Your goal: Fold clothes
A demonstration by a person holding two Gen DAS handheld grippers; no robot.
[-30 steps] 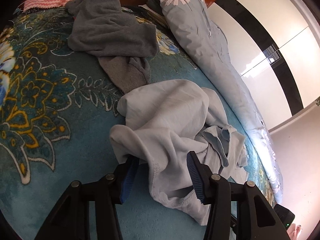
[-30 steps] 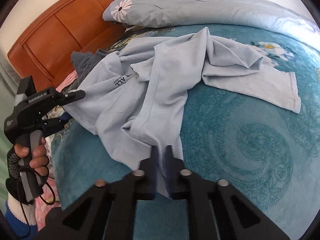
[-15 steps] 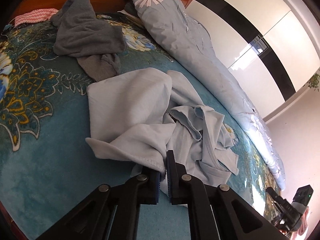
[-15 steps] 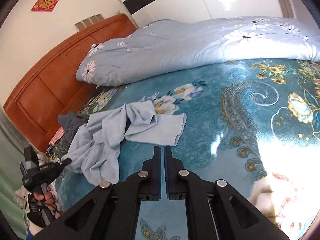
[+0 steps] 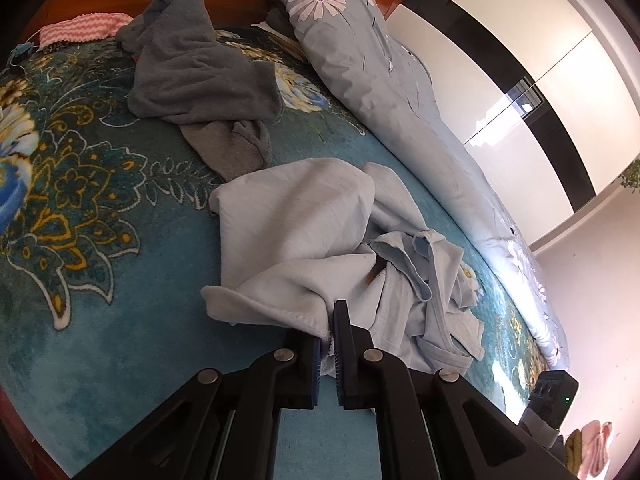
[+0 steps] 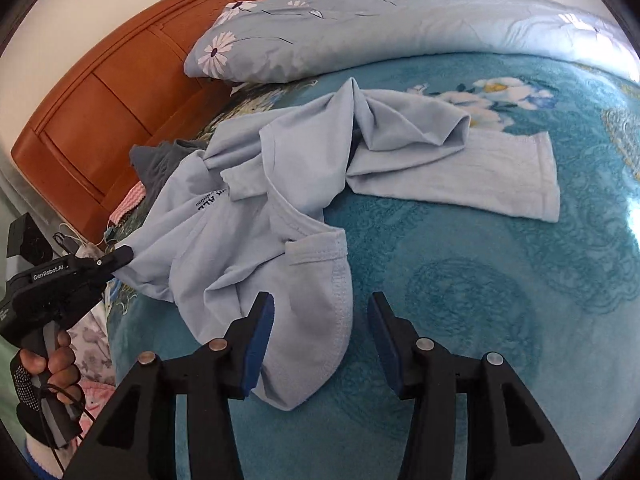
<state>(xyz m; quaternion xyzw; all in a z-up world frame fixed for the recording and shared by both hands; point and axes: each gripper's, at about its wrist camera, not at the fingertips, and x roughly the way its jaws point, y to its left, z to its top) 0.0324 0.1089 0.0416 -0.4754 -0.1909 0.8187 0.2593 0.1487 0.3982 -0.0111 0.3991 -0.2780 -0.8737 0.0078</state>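
The light blue shirt (image 6: 280, 208) lies crumpled on the teal blanket (image 6: 480, 300), just below the floral pillow (image 6: 320, 28). My left gripper (image 5: 329, 344) is clamped on a hem edge of the shirt, at the side far from the pillow. My right gripper (image 6: 322, 320) has just been opening; its jaws stand apart with a rounded shirt edge between them, pads not pressing. Judgement: close the right jaws squarely on that edge, then draw both corners apart to flatten the shirt. No containers are in view. A grey garment (image 5: 192, 60) lies beside the pillow.
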